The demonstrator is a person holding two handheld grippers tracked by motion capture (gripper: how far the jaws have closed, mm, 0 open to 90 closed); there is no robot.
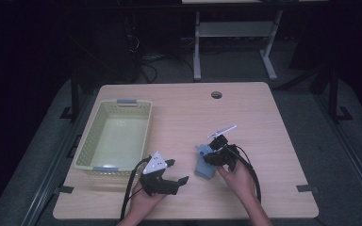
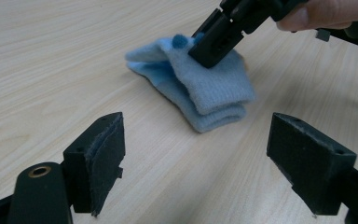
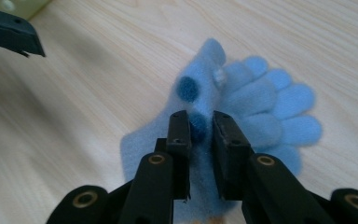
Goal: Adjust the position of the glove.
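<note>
A light blue fleece glove (image 1: 204, 165) with dark blue dots lies folded on the wooden table (image 1: 254, 113), right of centre. My right gripper (image 1: 213, 153) comes down on its far end. In the right gripper view the jaws (image 3: 200, 123) are pinched on a fold of the glove (image 3: 270, 102) beside a dark dot. The left gripper view shows the glove (image 2: 214, 93) with the right gripper (image 2: 216, 42) on top of it. My left gripper (image 1: 176, 171) is held open just left of the glove, its pads (image 2: 105, 154) wide apart and holding nothing.
A pale green plastic basket (image 1: 118, 106) stands at the table's left side, with nothing in it. A round cable hole (image 1: 216, 94) sits near the far edge. Bare wood lies to the right and behind the glove. Desk legs and cables are on the floor beyond.
</note>
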